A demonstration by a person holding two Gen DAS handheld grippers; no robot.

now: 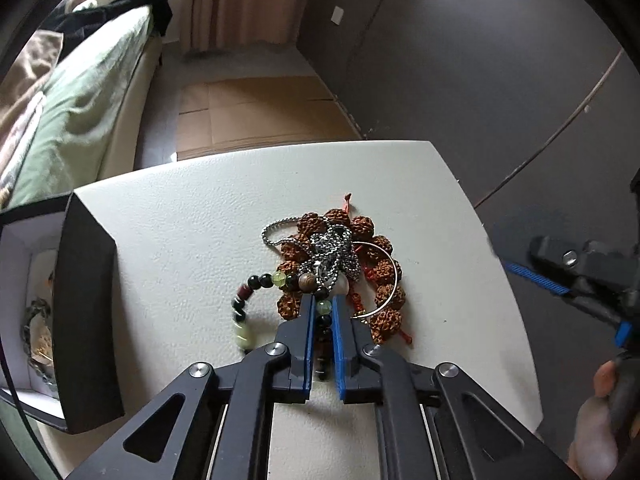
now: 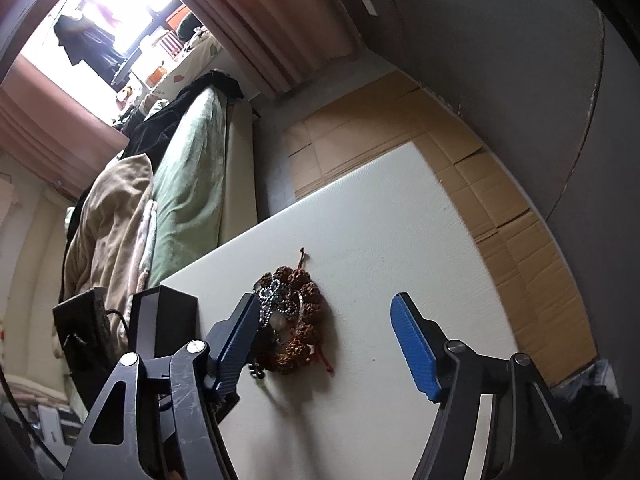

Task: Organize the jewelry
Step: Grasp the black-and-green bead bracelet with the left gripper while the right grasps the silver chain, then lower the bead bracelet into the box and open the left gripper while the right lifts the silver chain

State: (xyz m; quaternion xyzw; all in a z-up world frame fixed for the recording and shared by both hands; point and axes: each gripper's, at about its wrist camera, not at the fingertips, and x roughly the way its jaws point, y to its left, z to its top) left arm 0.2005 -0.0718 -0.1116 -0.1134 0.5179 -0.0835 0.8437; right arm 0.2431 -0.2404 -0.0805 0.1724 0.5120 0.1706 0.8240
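Note:
A pile of jewelry lies on the white table (image 1: 192,216): a brown rudraksha bead bracelet (image 1: 380,276) with red cord, a silver chain (image 1: 332,248) on top, a thin gold hoop (image 1: 394,276), and a bracelet of mixed coloured beads (image 1: 256,300). My left gripper (image 1: 322,300) is shut on the mixed bead bracelet at its right side. My right gripper (image 2: 326,308) is open and empty, held above the table to the right of the pile; it also shows in the left wrist view (image 1: 560,276). The brown bracelet (image 2: 304,320) and chain (image 2: 276,298) show in the right wrist view.
An open black box (image 1: 86,312) with a white lining stands at the table's left edge and holds some jewelry (image 1: 40,332). A bed with green bedding (image 1: 80,112) lies beyond. Cardboard (image 1: 256,116) covers the floor behind the table. A dark wall (image 1: 480,80) is to the right.

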